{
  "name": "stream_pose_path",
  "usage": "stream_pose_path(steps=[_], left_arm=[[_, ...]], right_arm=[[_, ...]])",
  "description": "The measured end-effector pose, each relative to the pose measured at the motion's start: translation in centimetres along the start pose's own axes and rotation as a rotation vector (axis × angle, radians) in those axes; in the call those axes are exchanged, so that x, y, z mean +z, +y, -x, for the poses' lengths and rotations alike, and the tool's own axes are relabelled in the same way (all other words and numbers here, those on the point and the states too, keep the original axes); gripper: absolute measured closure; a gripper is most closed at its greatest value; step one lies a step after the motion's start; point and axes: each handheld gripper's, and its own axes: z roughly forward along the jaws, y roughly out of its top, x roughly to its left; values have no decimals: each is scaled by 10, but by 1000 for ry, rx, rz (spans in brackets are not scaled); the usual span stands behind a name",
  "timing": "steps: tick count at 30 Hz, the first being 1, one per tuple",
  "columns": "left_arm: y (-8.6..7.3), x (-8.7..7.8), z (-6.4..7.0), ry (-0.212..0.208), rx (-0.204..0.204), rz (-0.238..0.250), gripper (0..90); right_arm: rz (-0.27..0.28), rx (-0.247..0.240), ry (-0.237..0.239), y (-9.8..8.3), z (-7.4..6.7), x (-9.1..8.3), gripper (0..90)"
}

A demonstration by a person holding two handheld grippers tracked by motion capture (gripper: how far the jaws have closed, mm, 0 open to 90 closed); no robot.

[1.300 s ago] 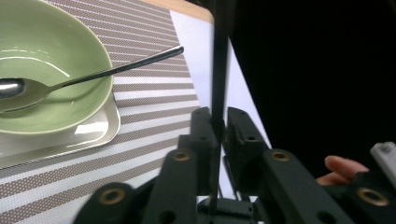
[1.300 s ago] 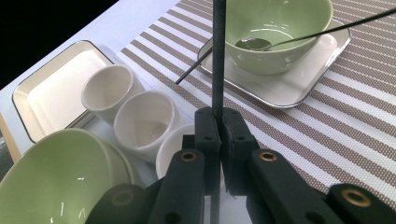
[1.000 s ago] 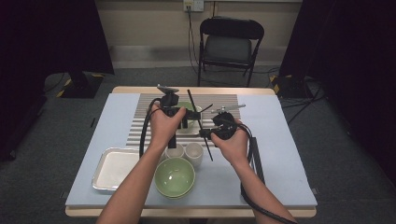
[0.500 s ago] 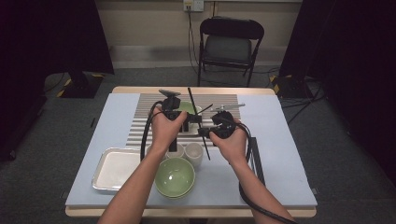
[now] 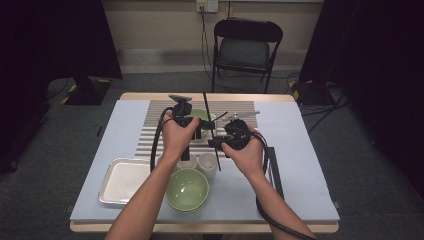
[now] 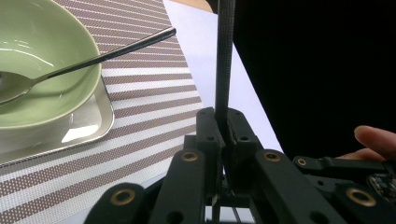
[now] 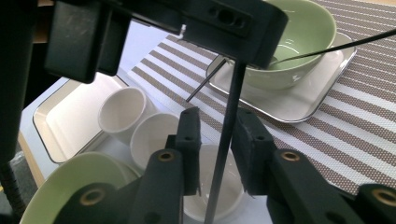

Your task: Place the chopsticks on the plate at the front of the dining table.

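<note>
Left gripper view: left claw (image 6: 223, 125) pinched narrow and tight on a thin black rod (image 6: 224, 56), gripped partway along, long end rising above the striped mat (image 6: 149, 107), just beside the small metal tray (image 6: 100, 122) carrying a green bowl (image 6: 46, 70) and a spoon (image 6: 112, 50)

Right gripper view: right claw (image 7: 215, 135) half wide, jaws just been opening, lower stretch of the rod standing between the pads, seemingly pressed by neither. Held, then, by the left claw alone, over the white cups (image 7: 122, 112) on the desk (image 5: 300, 165)

Likely trouble from here, as a judgement:
- Pivoting in a single narrow pinch: slim, smooth shaft, long lever either side, easy to swing or slide down towards the cups
- Snagging on withdrawal: right claw not yet clear, so any sideways or twisting pull likely to catch the shaft, lever it out of the left grip or bend it
- Knocking neighbours: lower tip close above the cups and near the second green bowl (image 5: 187, 189); upper end near the spoon handle, enough to flick it off the rim
- Safer: backing the right claw straight off along its own line, wider first, left hand kept steady
</note>
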Motion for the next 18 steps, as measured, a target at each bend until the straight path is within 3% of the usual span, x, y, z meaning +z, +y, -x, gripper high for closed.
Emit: stream_pose_path(steps=[6, 18], left_arm=[[2, 3, -1, -12, -5, -5, 860], [4, 6, 1, 9, -3, -20, 861]], right_arm=[[2, -6, 2, -1, 0, -1, 686], [-2, -14, 17, -1, -3, 0, 668]])
